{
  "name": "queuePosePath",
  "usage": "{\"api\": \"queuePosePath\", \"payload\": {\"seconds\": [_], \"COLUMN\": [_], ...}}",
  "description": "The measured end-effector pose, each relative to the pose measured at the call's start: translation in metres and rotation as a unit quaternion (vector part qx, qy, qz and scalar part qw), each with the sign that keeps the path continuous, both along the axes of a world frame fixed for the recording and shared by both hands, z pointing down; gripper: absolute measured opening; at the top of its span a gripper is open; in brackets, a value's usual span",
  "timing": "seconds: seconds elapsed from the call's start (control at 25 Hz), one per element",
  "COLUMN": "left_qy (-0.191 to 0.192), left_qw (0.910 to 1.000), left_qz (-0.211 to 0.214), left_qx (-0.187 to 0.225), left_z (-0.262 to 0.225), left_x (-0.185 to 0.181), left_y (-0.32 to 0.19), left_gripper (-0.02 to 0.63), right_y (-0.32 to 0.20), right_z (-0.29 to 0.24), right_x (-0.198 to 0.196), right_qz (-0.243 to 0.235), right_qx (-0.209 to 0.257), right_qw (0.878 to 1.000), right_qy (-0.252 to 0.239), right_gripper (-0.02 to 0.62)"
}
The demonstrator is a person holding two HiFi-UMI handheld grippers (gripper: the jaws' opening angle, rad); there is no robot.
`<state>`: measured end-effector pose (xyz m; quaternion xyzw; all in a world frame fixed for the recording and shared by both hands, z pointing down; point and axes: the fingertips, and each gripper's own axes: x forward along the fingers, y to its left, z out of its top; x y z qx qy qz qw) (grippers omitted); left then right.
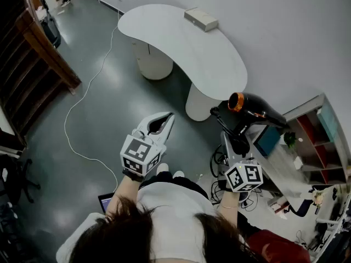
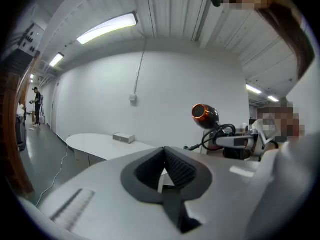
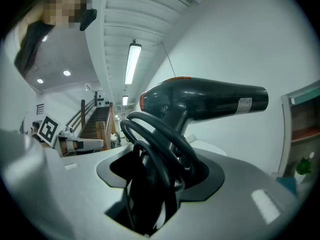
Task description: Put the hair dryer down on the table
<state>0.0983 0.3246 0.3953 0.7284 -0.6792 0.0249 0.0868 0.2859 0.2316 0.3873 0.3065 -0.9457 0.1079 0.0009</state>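
Head view looks down on a grey floor point(image 1: 109, 108), open and bare left of the white curved surface point(image 1: 181, 43). Near its rounded near edge the hair dryer point(image 1: 255, 109) hangs in the air, handle and looped cord clamped in the right tool point(image 1: 238, 142). The left tool point(image 1: 166, 118) is closed and empty; a small box point(image 1: 201, 19) sits at the surface's far edge

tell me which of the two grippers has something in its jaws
The right gripper, clamped on the handle of the hair dryer; the left gripper holds nothing.
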Motion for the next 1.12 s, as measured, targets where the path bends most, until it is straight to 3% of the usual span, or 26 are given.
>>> {"api": "queuePosePath", "payload": {"seconds": [0.32,0.6,0.84,1.12], "left_qy": [0.001,0.006,0.005,-0.003], "left_qw": [0.9995,0.9989,0.9991,0.9994], "left_qz": [-0.031,-0.046,-0.043,-0.033], "left_qx": [-0.002,-0.007,-0.003,0.004], "left_z": [0.01,0.019,0.019,0.008], "left_x": [0.007,-0.008,-0.057,-0.142], "left_y": [0.023,0.016,-0.013,-0.08], "left_gripper": [0.057,0.057,0.057,0.057], "right_y": [0.013,-0.001,-0.03,-0.092], "right_z": [0.003,0.009,0.006,-0.013], "right_x": [0.015,0.001,-0.056,-0.142], "right_qz": [-0.012,-0.025,-0.029,-0.026], "right_qx": [-0.005,-0.01,-0.016,-0.005], "right_qw": [1.0,1.0,0.999,1.0], "right_qy": [-0.003,0.001,-0.006,-0.015], "right_gripper": [0.247,0.247,0.247,0.247]}}
